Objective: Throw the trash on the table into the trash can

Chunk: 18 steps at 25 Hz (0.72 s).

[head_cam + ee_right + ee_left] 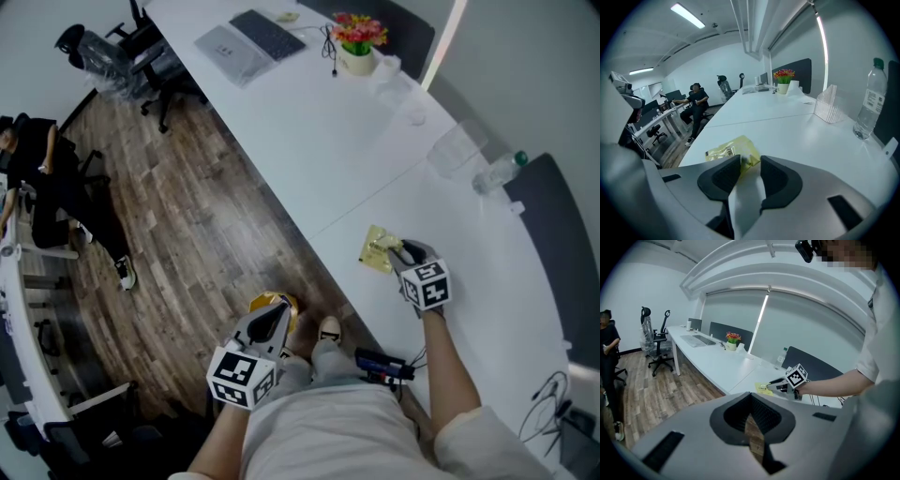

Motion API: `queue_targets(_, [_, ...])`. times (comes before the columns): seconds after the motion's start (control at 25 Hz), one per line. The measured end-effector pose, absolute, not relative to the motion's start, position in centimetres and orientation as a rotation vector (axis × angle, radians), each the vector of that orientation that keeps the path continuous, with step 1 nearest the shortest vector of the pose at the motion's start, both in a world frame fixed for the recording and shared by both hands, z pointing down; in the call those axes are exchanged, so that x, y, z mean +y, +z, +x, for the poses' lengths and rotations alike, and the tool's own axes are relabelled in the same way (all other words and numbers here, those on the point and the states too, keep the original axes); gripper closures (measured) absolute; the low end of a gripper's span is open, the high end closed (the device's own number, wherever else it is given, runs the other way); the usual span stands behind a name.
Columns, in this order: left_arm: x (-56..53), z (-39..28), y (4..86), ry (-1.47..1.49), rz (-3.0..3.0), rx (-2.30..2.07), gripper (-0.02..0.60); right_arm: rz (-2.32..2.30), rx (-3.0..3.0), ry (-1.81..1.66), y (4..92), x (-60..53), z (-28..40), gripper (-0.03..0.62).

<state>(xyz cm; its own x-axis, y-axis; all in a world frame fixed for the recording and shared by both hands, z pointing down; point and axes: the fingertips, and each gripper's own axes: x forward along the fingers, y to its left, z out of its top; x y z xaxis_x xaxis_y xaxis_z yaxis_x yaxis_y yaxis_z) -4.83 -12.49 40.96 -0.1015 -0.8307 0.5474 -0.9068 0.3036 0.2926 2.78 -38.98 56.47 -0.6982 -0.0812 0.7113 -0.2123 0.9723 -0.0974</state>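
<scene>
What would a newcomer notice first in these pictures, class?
The yellow wrapper by the floor-side edge of the white table stands out, with the right gripper at its corner, jaws apart. At the far end, a pot of red flowers draws the eye.

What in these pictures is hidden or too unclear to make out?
Head view: the left gripper covers most of the yellow thing on the floor; whether it's the trash can is unclear.
Right gripper view: print on the wrapper is too small to read; its near edge lies behind the right gripper; the bottle label is too small.
</scene>
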Motion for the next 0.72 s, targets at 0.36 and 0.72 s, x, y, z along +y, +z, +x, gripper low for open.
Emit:
queue_targets(0.36, [-11.3,-5.1,40.4,0.146,1.531,-1.966,0.581,0.162,-2.403,0.229,54.5,-37.8,2.1,0.522])
queue_targets(0.72, [-9.0,-4.8,39.4,0.111,1.532,-2.016,0.581,0.119,-2.462,0.285,52.3,-35.4,1.5,0.526])
